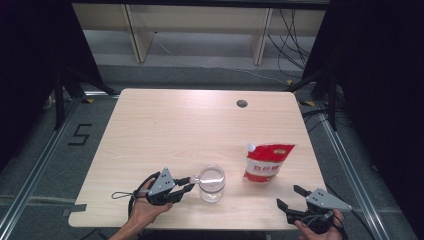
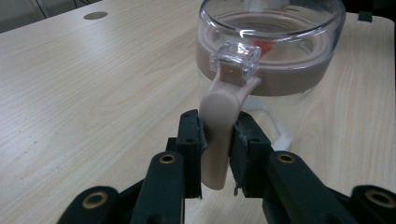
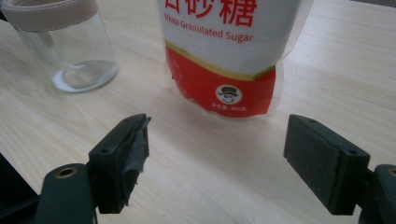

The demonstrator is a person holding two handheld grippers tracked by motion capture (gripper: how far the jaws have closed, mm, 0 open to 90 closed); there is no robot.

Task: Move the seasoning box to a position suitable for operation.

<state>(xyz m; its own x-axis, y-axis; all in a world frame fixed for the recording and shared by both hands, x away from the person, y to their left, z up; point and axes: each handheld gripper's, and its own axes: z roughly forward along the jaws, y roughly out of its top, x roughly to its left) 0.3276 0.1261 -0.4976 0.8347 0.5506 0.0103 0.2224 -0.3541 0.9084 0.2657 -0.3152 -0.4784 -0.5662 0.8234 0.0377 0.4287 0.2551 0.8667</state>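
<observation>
1. Leftmost, the left gripper lies near the front edge of the table, held by the person's left hand. In the left gripper view its jaws are clamped on the beige latch lever of the glass jar.

2. Next, the jar stands upright just right of that gripper, at the table's front centre. A beige band rings its neck, and the clear lid sits on top. A thin white layer covers the jar's bottom in the right gripper view.

3. Further right, the sugar pouch stands upright, apart from the jar. Its label reads "White Granulated Sugar".

4. Rightmost, the right gripper rests at the front right corner, jaws spread wide and holding nothing. They point toward the pouch without touching it.

5. Risk, judged from this arrangement: the jar is steadied by nothing but its own weight. A hard pull on the lever could tip or drag the jar toward the table's front edge.

6. Second risk: the lever is smooth and narrow, so it could slip from between the pads if the pull is off-axis.

7. Third risk: a sliding jar could knock the pouch over.
</observation>
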